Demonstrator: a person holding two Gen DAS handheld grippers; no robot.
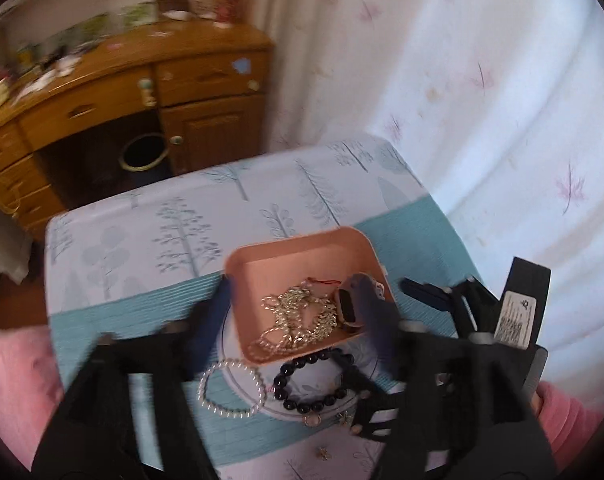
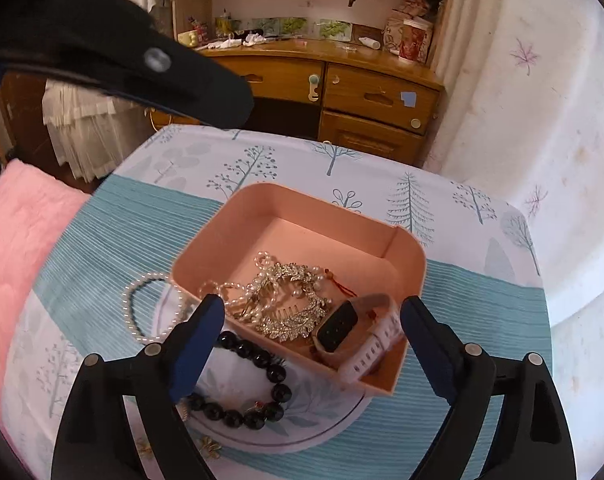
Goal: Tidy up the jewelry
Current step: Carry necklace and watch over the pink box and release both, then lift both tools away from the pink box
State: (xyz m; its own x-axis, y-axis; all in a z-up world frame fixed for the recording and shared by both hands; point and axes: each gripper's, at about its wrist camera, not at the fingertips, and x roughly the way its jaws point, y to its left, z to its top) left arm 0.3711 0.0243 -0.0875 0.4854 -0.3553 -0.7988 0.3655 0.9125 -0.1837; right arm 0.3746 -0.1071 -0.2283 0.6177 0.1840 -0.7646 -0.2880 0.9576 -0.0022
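Right tool (image 2: 313,312) gapes wide, nothing held, fingers straddling the near end of the pink tray (image 2: 286,196); the white smartwatch (image 2: 355,330) lies right between its tips, at the tray's near right corner. Left tool (image 1: 298,300) also spread open and empty (blurry frame), hovering over the same tray.

Loose pieces not in the tray yet: black bead bracelet (image 2: 258,392) and pearl bracelet (image 2: 142,304), both flat on the bench (image 2: 481,304), touching or just beside the tray's near-left wall. Black bracelet sits just below and inside the right tool's left finger, so right is nearer; pearl one is further left.

Both are closed loops, no real pointing direction. Black loop's long axis runs diagonally, from the tray wall toward the camera. Small gold charms (image 2: 210,448) lie nearer still on the bench.
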